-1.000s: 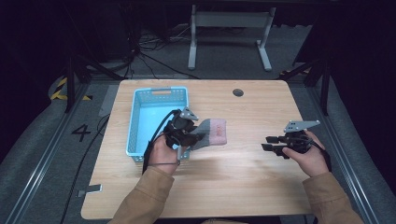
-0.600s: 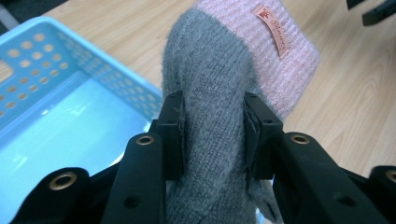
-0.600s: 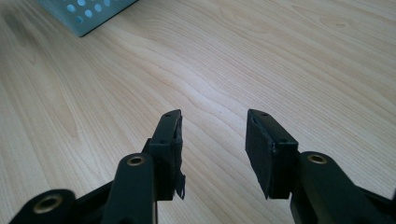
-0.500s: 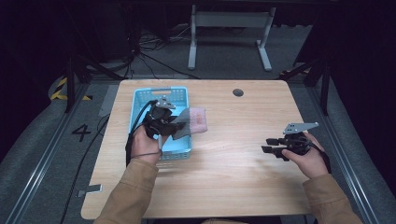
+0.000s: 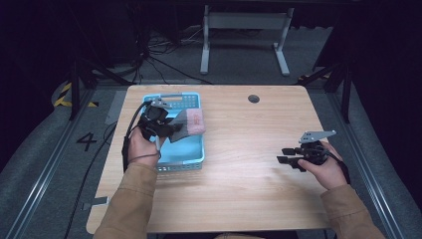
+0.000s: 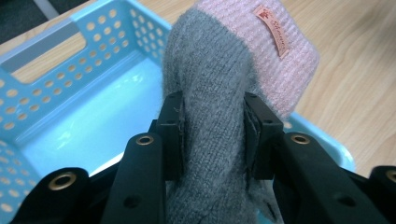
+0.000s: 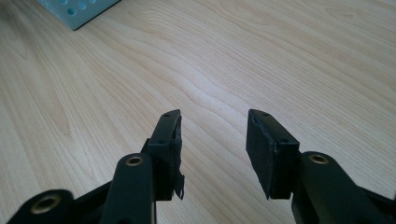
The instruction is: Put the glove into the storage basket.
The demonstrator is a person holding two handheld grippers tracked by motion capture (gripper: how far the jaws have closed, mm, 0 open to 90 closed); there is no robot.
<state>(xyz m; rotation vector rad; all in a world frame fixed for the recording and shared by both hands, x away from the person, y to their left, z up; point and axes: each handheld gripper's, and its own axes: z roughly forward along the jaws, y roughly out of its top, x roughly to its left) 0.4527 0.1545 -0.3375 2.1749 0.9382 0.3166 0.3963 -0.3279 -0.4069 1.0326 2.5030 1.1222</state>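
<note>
A knitted sock, grey with a pink cuff and a small label (image 6: 219, 79), is clamped between the black jaws of my left gripper (image 6: 212, 121). In the high view the left gripper (image 5: 176, 130) holds the sock (image 5: 193, 122) level over the right part of a light blue perforated basket (image 5: 179, 164), pink cuff pointing right past the rim. The basket's floor (image 6: 84, 135) lies bare below the sock. My right gripper (image 5: 286, 155) hovers low over the table's right side. Its jaws (image 7: 214, 119) stand apart with nothing between them.
The wooden table (image 5: 249, 189) carries the basket at its left. A corner of the basket (image 7: 77, 9) shows far off in the right gripper view. A round cable hole (image 5: 254, 98) sits near the table's far edge. Dark floor and a stand lie beyond.
My left gripper has carried the sock leftward from the table's middle to above the basket. The right hand has stayed where it was.
</note>
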